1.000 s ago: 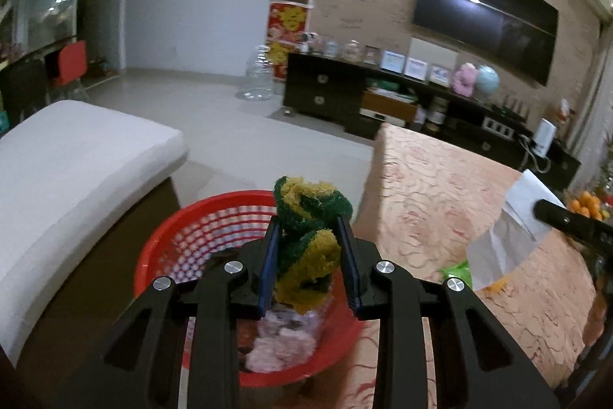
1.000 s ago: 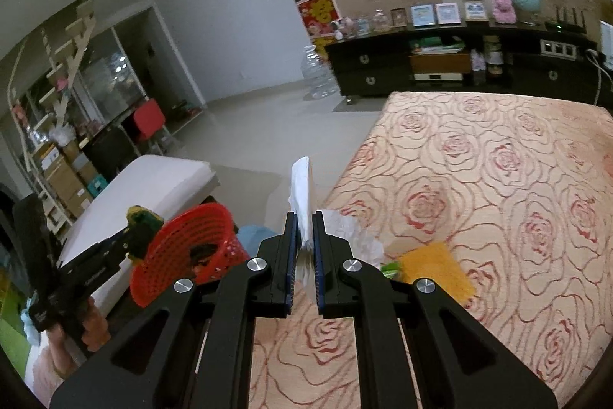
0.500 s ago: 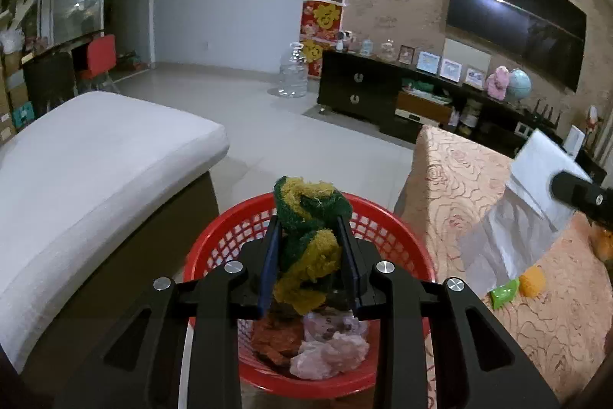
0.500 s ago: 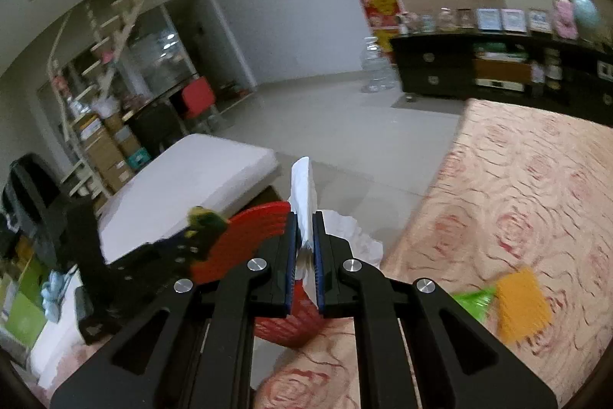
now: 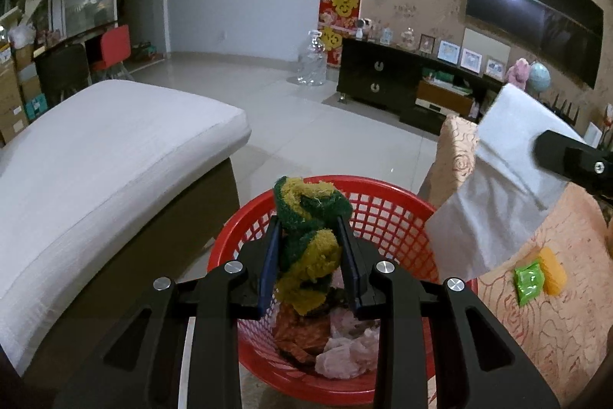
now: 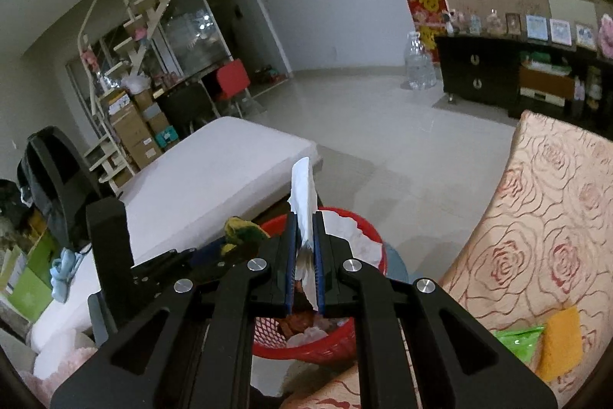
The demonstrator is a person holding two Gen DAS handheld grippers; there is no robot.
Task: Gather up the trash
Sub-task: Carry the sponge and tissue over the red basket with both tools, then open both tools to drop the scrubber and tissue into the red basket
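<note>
Trash split between two grips. Scourer (image 5: pixel 306 248), green and yellow, pinched in left gripper (image 5: pixel 310 252), hung above red basket (image 5: pixel 387 213). Tissue (image 6: pixel 304 202), white, pinched flat in right gripper (image 6: pixel 304 267), jaws pressed nearly together, over basket's rim, one corner drooped toward it. Basket stood beside rose-patterned tabletop (image 6: pixel 548 217), crumpled wrappers (image 5: pixel 345 351) already inside. Green packet (image 5: pixel 529 280) and orange sponge (image 5: pixel 553 271) lay touching on tabletop, well apart from both grippers.

The left hand-held gripper (image 5: pixel 309 257) is hiding part of the red plastic mesh basket's (image 5: pixel 387 213) trash.
</note>
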